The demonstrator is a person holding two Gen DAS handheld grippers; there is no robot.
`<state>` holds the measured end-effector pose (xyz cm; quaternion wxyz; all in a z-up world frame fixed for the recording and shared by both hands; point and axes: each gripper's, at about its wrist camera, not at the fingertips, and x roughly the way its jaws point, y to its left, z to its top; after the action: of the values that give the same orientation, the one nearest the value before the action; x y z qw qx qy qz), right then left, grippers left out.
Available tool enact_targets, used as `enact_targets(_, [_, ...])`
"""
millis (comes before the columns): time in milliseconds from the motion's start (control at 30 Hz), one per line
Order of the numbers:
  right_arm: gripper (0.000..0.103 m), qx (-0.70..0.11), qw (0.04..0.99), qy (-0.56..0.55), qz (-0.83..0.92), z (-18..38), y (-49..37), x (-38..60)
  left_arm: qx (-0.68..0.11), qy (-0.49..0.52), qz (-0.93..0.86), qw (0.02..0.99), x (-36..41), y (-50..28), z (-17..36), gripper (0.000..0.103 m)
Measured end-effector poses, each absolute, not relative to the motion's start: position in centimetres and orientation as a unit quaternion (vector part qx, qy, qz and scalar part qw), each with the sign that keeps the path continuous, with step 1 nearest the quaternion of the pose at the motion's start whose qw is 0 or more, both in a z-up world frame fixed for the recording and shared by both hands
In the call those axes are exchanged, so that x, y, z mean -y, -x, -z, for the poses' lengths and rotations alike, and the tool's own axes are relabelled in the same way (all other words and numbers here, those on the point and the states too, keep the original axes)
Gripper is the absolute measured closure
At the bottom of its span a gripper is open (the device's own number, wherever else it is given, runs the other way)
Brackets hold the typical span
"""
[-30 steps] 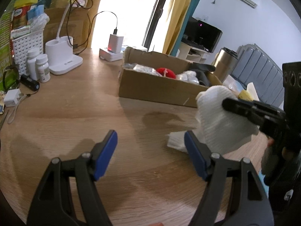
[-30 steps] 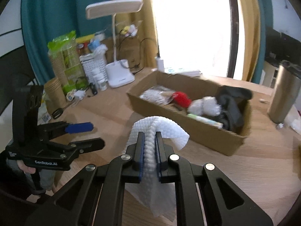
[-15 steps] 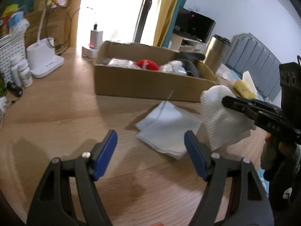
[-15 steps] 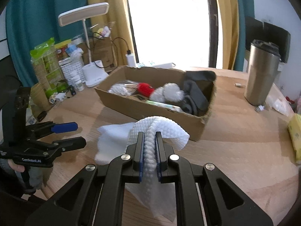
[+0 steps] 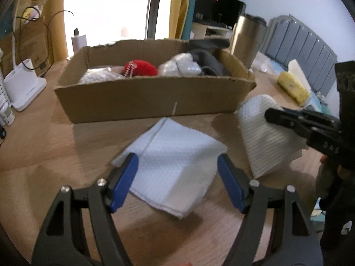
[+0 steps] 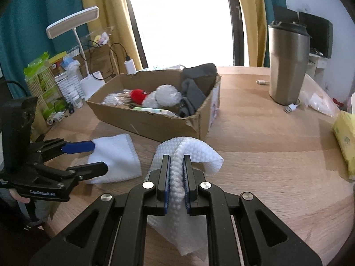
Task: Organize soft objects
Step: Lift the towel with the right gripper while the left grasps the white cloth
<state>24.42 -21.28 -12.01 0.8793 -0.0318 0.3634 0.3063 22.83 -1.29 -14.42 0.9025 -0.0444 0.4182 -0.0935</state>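
At the far left of the table [image 6: 255,137] stands a white lamp [image 6: 88,82], with a basket [image 6: 68,84] of small bottles beside it. The left gripper [image 5: 177,173] is wide open and holds nothing. Its blue pads [image 5: 124,181] stand one on each side of the folded cloth [image 5: 175,164], which lies flat on the wood just in front of the box [image 5: 155,97]; I cannot tell if the pads touch the cloth. The box is open cardboard and has a red toy [image 5: 139,67], a white bundle [image 5: 179,66] and a dark gray cloth [image 5: 206,59] inside. To the right, the right gripper [image 6: 176,177] is closed tight on a second white cloth [image 6: 188,153]. This one is bunched between the fingers and hangs down from them, held beside the folded cloth near the right corner of the box. Farther right stands a steel cup [image 6: 288,64], with a cable plug [image 6: 290,108] at its foot, and a yellow pack [image 6: 346,139] lies at the table edge.
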Motion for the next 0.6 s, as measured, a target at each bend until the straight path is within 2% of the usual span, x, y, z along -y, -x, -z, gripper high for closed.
enact_targets(433, [0.090,-0.373,0.872,0.016,-0.316,13.0,-25.6,22.3,-0.444,-0.019,0.067,0.893,3.7,-24.5,15.6,0.028])
enact_targets(500, [0.083,-0.375,0.872,0.016,-0.315,13.0,-25.7,22.3,-0.444,-0.018,0.066,0.893,3.8,-24.6,15.6,0.027])
enact_targets(567, [0.057,-0.376,0.872,0.017,-0.312,13.0,-25.7,22.3,-0.444,-0.019,0.066,0.893,3.9,-24.7,15.6,0.027])
enact_targets(600, [0.050,-0.377,0.873,0.018,-0.310,13.0,-25.7,22.3,-0.444,-0.019,0.066,0.893,3.9,-24.7,15.6,0.027])
